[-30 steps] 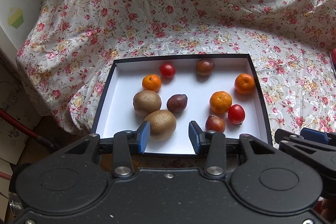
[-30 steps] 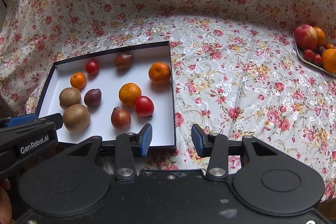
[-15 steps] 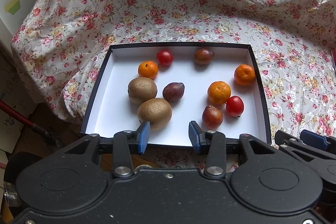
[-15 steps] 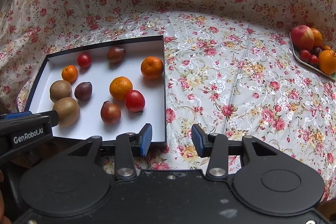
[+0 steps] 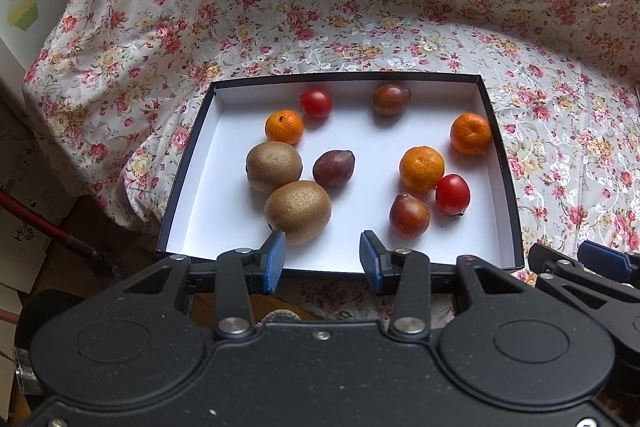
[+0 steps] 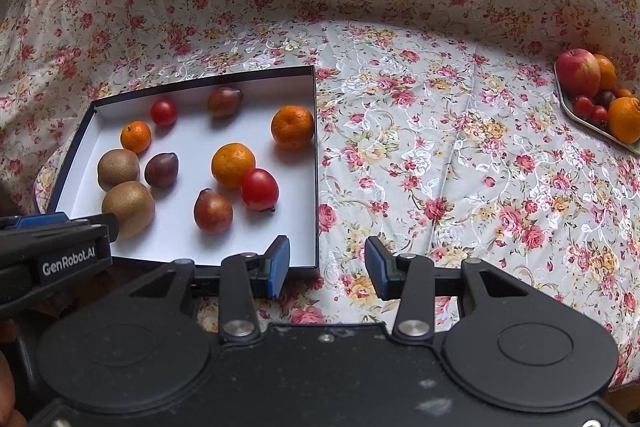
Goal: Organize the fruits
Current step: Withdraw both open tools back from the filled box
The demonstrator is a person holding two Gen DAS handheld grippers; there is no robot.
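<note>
A black box with a white inside (image 5: 224, 163) (image 6: 184, 239) lies on the flowered cloth and holds loose fruit: two kiwis (image 5: 298, 211) (image 5: 274, 166), three mandarins (image 5: 422, 168), two red tomatoes (image 5: 452, 194), and three dark plums (image 5: 409, 215). My left gripper (image 5: 322, 259) is open and empty above the box's near edge, just in front of the nearer kiwi. My right gripper (image 6: 327, 267) is open and empty over the box's near right corner. The nearer kiwi also shows in the right wrist view (image 6: 128, 209).
A tray (image 6: 576, 115) at the far right carries an apple (image 6: 578, 71), oranges and small tomatoes. The flowered cloth (image 6: 440, 167) covers the table and rises behind. The table's left edge drops off beside the box; a red-handled pole (image 5: 36, 223) lies below.
Both grippers have pulled back slightly, so the box sits a little farther up in both views. Nothing was taken hold of and the fruit has not moved.
</note>
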